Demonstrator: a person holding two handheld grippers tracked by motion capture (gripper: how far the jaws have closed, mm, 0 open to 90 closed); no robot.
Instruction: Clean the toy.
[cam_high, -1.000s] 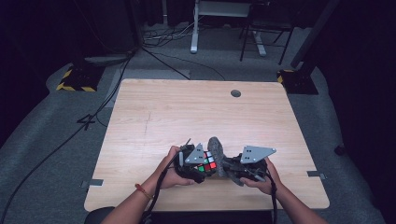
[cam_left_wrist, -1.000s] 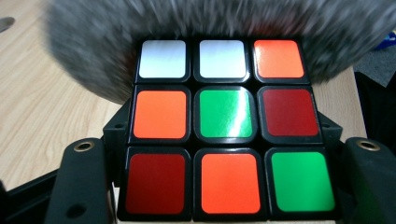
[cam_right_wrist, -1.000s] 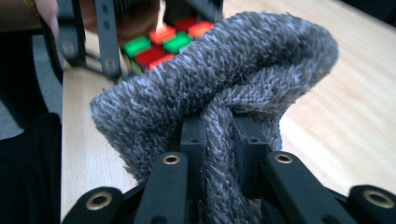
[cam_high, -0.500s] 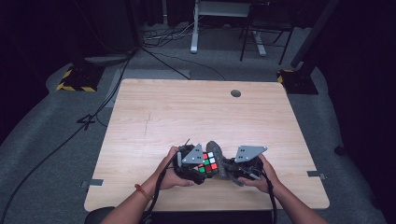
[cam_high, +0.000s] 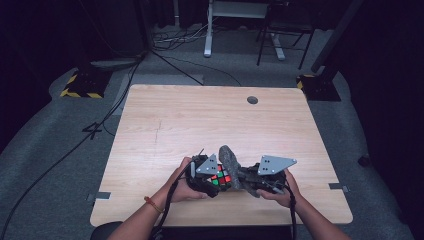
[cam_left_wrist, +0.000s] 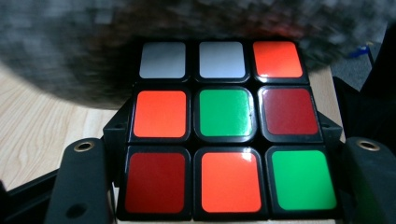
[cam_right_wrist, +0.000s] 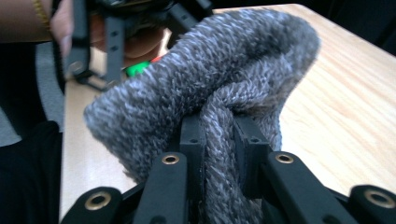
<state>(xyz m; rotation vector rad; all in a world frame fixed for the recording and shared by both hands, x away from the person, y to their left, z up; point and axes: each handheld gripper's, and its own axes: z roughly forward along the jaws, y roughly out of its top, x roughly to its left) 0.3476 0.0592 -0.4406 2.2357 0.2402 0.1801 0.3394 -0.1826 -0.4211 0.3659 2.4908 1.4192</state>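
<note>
A scrambled puzzle cube with red, orange, green and white stickers sits between my left gripper's black jaws; in the high view the cube is near the table's front edge. My left gripper is shut on it. My right gripper is shut on a fold of a grey fuzzy cloth. In the high view the cloth rises from the right gripper and rests against the cube's far side. In the left gripper view the blurred cloth covers the cube's upper edge.
The light wooden table has a round cable hole near its far edge. Both hands work close to the front edge. Grey carpet, cables and stand legs lie beyond the table.
The right gripper with the cloth has moved left toward the cube, and the cloth now lies against it. The left gripper has held the cube almost still.
</note>
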